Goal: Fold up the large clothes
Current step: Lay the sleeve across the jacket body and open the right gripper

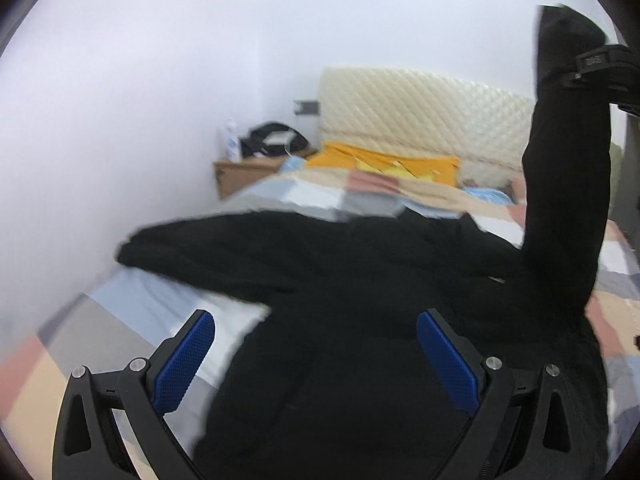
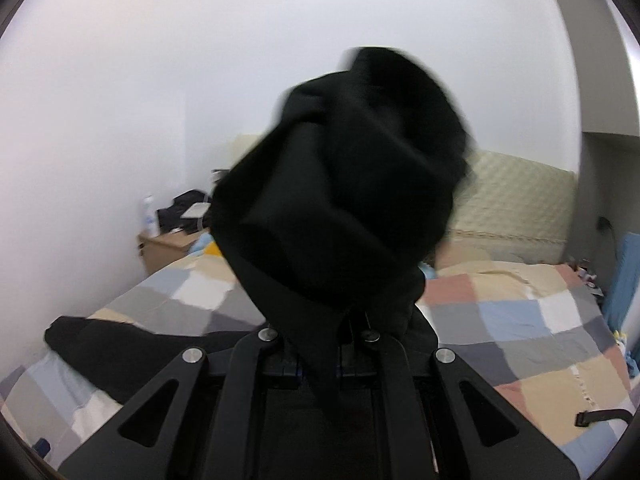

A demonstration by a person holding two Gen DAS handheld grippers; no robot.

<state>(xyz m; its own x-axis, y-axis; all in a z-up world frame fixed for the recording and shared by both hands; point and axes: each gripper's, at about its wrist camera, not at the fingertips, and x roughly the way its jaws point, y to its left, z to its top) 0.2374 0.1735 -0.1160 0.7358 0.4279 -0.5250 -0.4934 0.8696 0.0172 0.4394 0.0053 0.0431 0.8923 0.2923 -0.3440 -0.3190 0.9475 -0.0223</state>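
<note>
Blue pads [image 1: 184,360] of the left gripper [image 1: 316,360] are spread wide, empty, above the black garment [image 1: 320,264] on the bed [image 1: 120,320]. One sleeve [image 1: 568,184] is clamped and lifted at far right by the right gripper [image 2: 320,364], its length running down to the garment's body.

Even, soft indoor light; white wall [image 1: 160,80] bright, almost washed out. No hard shadows or glare. Motion blur smears the black garment [image 2: 344,184] and bed cover [image 1: 120,320]. Strong fisheye curvature, dark vignette at corners.
</note>
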